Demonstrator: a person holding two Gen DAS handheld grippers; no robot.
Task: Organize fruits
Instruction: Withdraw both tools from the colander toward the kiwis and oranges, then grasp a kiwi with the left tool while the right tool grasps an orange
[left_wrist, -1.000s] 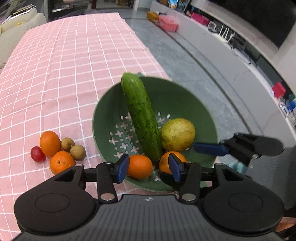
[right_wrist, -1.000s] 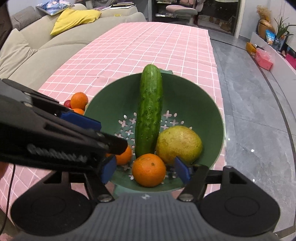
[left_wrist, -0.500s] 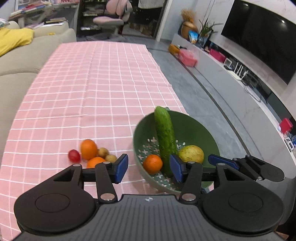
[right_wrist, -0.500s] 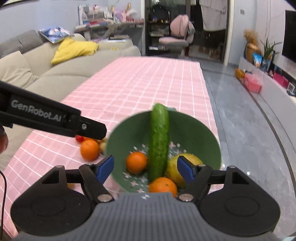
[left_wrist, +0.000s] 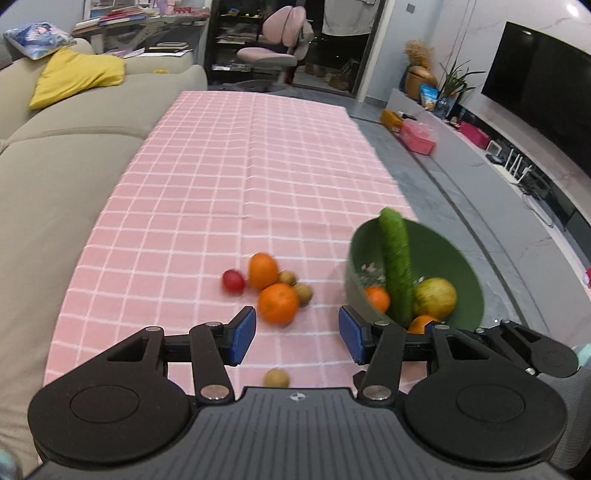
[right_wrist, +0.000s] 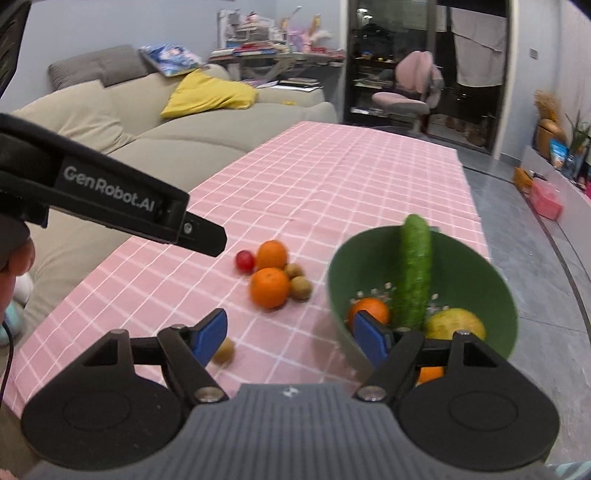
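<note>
A pink checked table (left_wrist: 229, 177) carries a green bowl (left_wrist: 461, 266) (at its right edge), two oranges (left_wrist: 277, 302), three kiwis (left_wrist: 276, 378) and one red fruit (left_wrist: 233, 280).

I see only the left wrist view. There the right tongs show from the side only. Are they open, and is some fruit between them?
Observer: In the right wrist view the right tongs are open. Their jaws have just been opening, and no fruit is between the pads.
Operator: Where is the small brown fruit near the table edge, seen from them?
Observer: The small brown fruit lies on the cloth, partly hidden behind their left finger and not between the pads.
Operator: Can you see what holds the left tongs?
Observer: Yes. A hand shows at the edge of the right wrist view, under the body of the left tongs.
</note>
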